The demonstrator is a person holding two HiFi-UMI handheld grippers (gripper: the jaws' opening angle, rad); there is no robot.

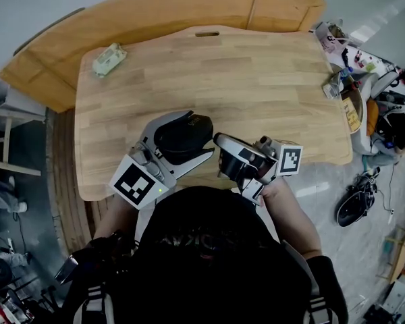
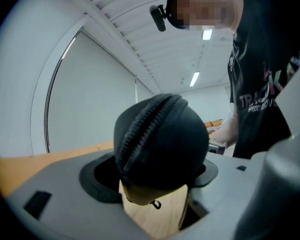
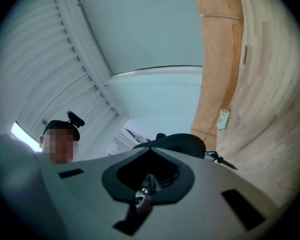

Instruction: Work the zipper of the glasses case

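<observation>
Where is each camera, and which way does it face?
Head view: on the person's head, facing down at the table; left gripper, right gripper and arms show.
Left gripper view: on that gripper, facing along its jaws at the glasses case between them; the person's shirt shows.
Right gripper view: on that gripper, facing along its shut jaws across the table; the person's head shows.
All share the glasses case.

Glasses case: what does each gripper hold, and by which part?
The left gripper clamps the glasses case across its sides near one end. The right gripper pinches what looks like its metal zipper pull.
</observation>
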